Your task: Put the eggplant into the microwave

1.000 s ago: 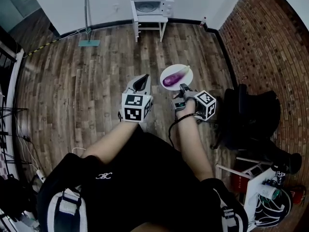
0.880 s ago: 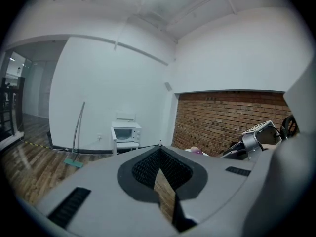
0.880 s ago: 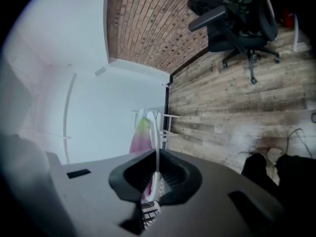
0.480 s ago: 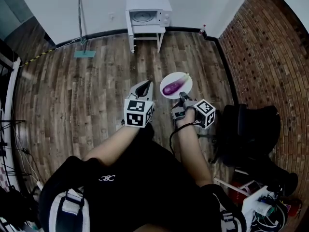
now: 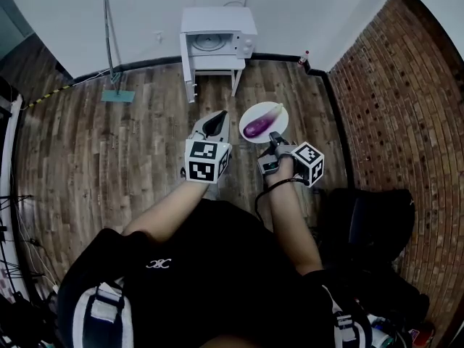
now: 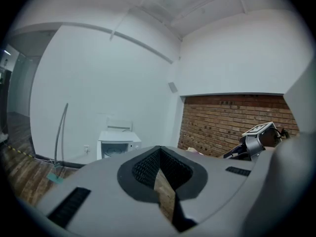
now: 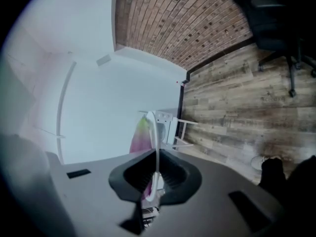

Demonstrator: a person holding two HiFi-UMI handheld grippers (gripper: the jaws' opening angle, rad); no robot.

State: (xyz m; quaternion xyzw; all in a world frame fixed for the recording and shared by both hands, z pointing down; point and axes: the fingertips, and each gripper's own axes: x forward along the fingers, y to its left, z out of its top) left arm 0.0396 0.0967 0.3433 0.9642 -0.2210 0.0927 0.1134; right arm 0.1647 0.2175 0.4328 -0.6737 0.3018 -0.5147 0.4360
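A purple eggplant (image 5: 259, 124) lies on a white plate (image 5: 275, 112), held out in front of me above the wood floor. My right gripper (image 5: 275, 138) is shut on the plate's near rim; in the right gripper view the plate (image 7: 157, 147) shows edge-on between the pads, with the eggplant (image 7: 139, 135) on its left. My left gripper (image 5: 212, 122) hangs beside the plate, shut and empty (image 6: 160, 174). The white microwave (image 5: 217, 40) sits on a small white stand against the far wall, ahead of both grippers, with its door shut.
A long-handled mop (image 5: 110, 49) leans on the wall left of the microwave. A small bottle (image 5: 304, 55) stands in the corner by the brick wall (image 5: 391, 107). A black office chair (image 5: 377, 220) is at my right.
Both grippers and the plate with the eggplant have travelled forward toward the microwave, which now looks nearer and larger. The black chair has slipped back to my lower right.
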